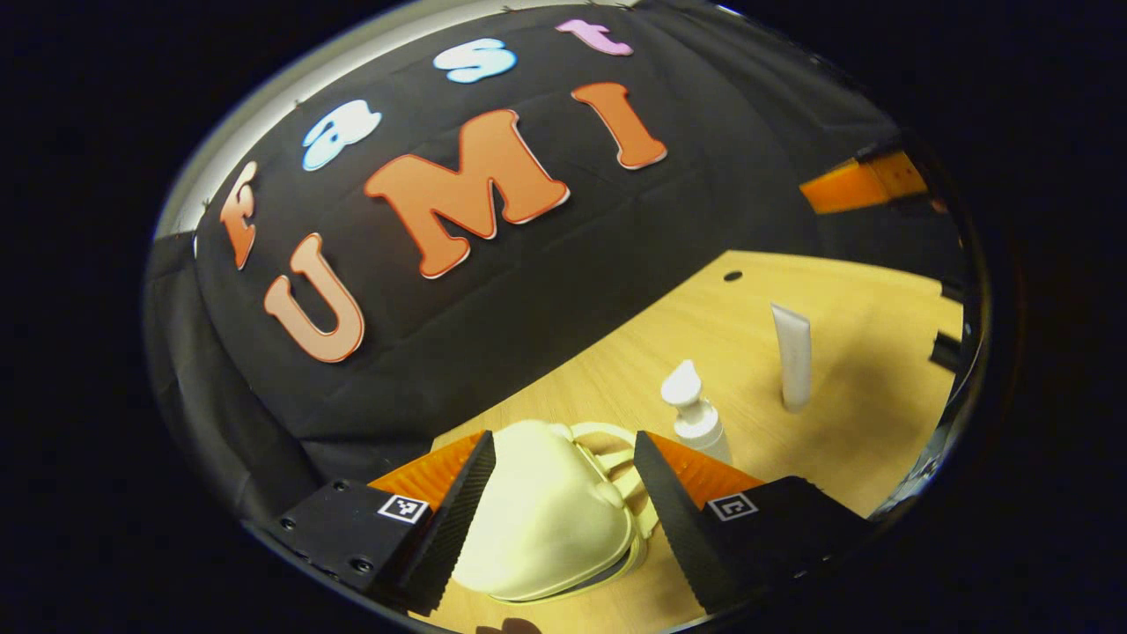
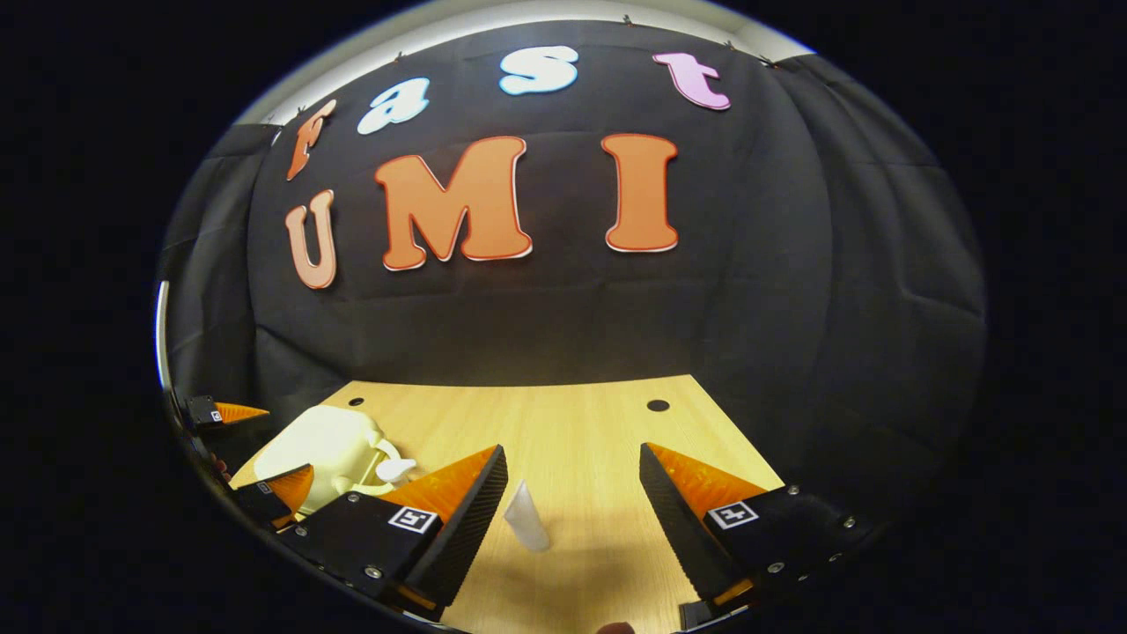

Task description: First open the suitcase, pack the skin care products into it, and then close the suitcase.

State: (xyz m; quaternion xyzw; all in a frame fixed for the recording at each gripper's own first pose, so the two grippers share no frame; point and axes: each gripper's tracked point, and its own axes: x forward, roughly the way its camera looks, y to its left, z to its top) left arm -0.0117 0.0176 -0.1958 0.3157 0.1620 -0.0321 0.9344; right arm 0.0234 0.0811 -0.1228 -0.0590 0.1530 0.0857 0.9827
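Left gripper [image 1: 563,493] open, 2 fingers spread wide on either side of the cream suitcase [image 1: 537,519], not touching it as far as can be told; suitcase lies flat on the wooden table [image 1: 845,291], lid shut, handle [image 1: 607,458] toward the far side. Just beyond the left gripper's right finger stands a white pump bottle [image 1: 696,414], upright, near the suitcase handle. Farther right on the table a white tube [image 1: 792,357] stands upright on its cap, well apart from the suitcase. Right gripper [image 2: 572,493] also open, fingers wide, hovering over bare table with the white tube [image 2: 526,519] between them, closer to its left finger, no contact visible. In the right gripper view the suitcase [image 2: 321,453] sits at far left of the table with the pump bottle [image 2: 394,469] head beside it, and the left gripper's fingers [image 2: 282,484] flank the suitcase. Dark round hole [image 2: 658,405] in the tabletop near the back edge.
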